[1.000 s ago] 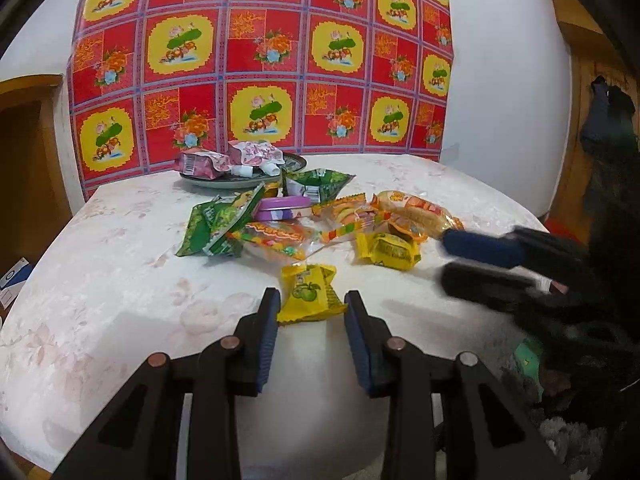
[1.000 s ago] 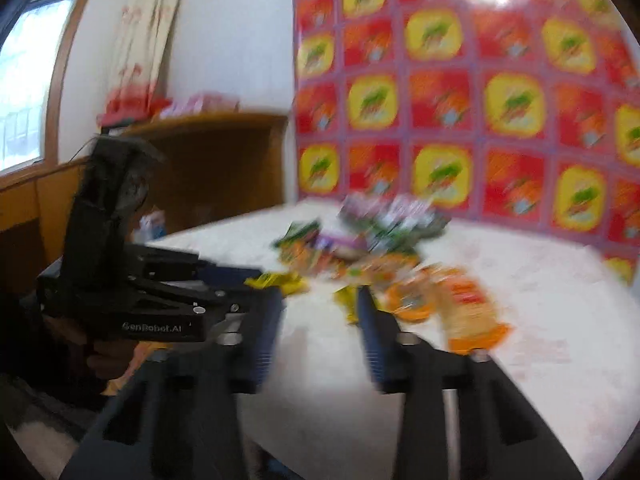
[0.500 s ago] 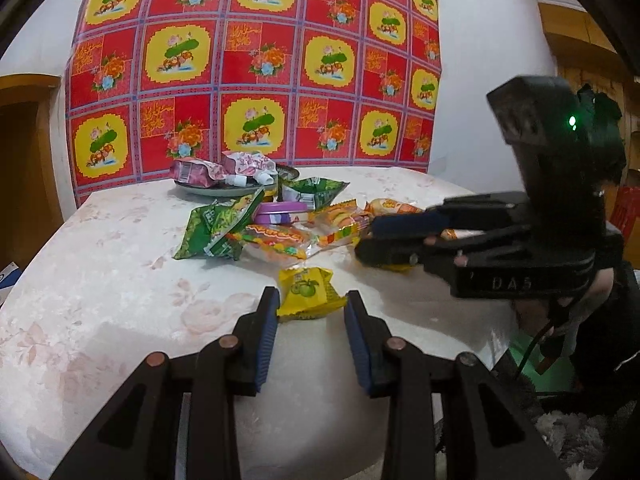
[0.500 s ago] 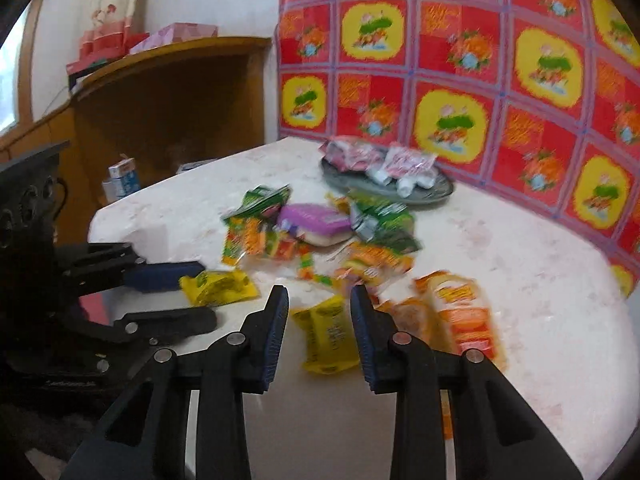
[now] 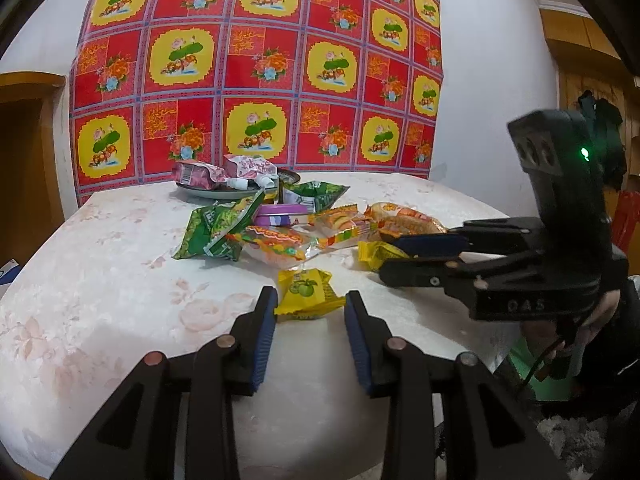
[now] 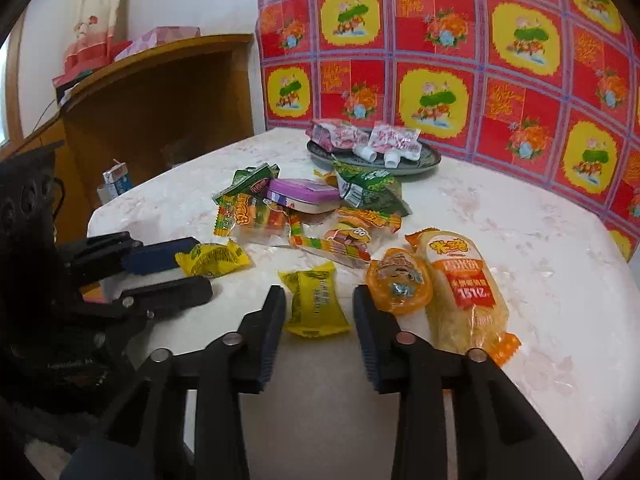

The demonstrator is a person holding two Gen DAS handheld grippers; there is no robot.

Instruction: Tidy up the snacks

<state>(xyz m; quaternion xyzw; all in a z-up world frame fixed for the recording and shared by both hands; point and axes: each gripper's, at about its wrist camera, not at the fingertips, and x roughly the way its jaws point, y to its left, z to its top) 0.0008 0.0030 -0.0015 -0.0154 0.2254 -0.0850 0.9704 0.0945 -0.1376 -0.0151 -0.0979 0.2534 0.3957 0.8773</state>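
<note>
Snacks: a loose heap of wrapped packets in the middle of the round table, green bags on the left, a purple tin at the centre, orange packs on the right
Plate: a dark plate at the far edge of the table, by the red and yellow cloth; it holds two pink packets and some small white pieces
Left gripper: released, jaws spread wide, a yellow packet with a green apple lying between the tips on the near side of the heap; whether either pad touches it cannot be told
Right gripper: released too, jaws apart, straddling a second yellow packet near the table's near edge, an orange round pack just beside its right finger
Done so far: judging by the plate, only the pink items look sorted; nothing is lifted
Left to do: most of the snacks lie in the heap, and both yellow packets rest on the table, not yet gripped
Step in hand: likely a double pick, each gripper lined up to close on its own yellow packet
Risk: the thin crinkled wrappers may slide out from the pads if pinched only at the edge
</note>
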